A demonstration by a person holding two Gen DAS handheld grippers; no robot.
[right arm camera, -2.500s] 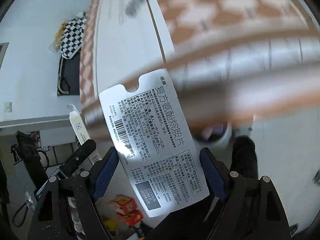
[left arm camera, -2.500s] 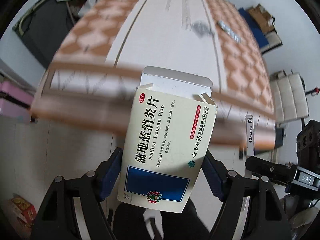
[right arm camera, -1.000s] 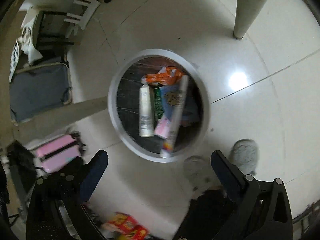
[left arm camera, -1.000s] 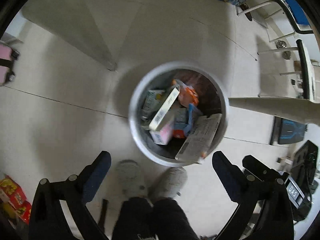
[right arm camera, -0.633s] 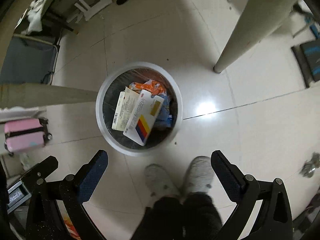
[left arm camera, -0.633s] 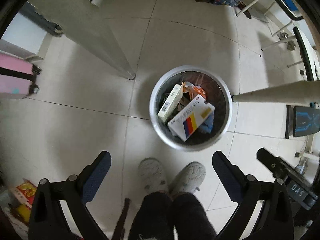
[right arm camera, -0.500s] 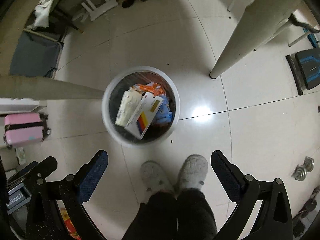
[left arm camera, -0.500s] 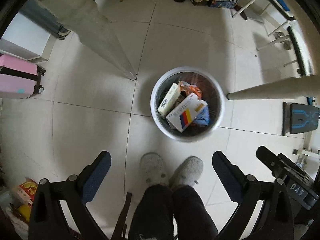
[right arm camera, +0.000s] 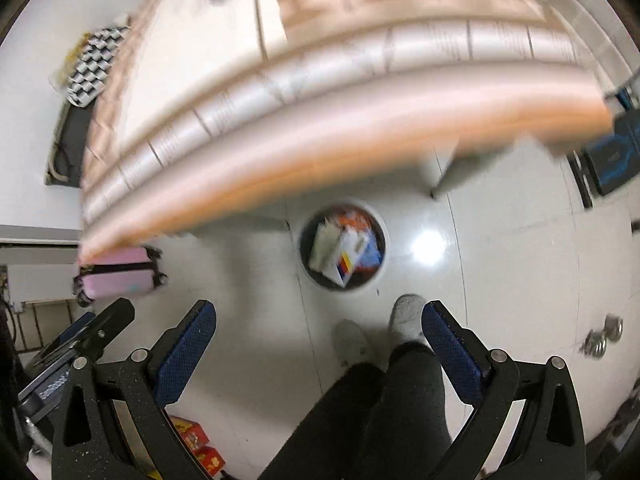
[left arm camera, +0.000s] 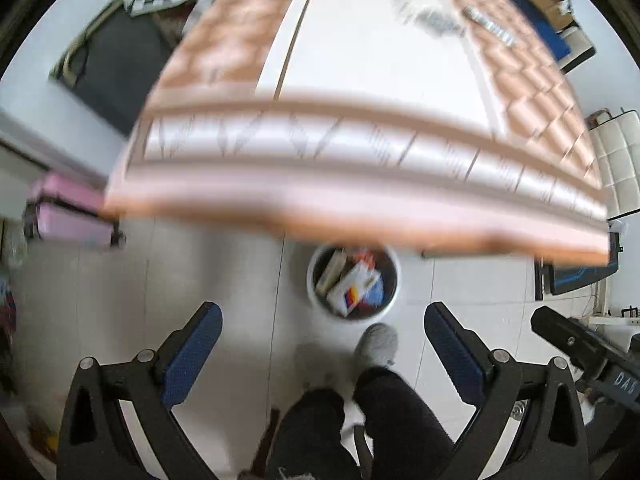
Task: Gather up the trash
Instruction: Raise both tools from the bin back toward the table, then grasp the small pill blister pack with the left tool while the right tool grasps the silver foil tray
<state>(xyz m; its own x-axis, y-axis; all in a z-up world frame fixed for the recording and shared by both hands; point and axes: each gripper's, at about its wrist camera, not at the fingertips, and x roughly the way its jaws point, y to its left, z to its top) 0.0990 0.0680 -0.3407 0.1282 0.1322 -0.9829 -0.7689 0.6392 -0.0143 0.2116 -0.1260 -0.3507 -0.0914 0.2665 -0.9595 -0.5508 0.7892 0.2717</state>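
A round white trash bin (left arm camera: 316, 292) stands on the floor under the table's near edge, holding several medicine boxes (left arm camera: 352, 286); it also shows in the right wrist view (right arm camera: 382, 258). My left gripper (left arm camera: 320, 332) is open and empty, high above the floor. My right gripper (right arm camera: 318, 326) is open and empty too. On the table's far part lies a silvery blister strip (left arm camera: 488, 28) beside a blurred small item (left arm camera: 434, 20).
The table with an orange patterned cloth (left arm camera: 360, 184) fills the upper half of both views, blurred. The person's legs and grey slippers (left arm camera: 378, 346) are below. A pink suitcase (right arm camera: 120, 276) stands at left. White chairs (left arm camera: 616, 168) are at right.
Both grippers let their boxes drop into the bin and have risen from over the bin to table-edge height. The table has come back into view.
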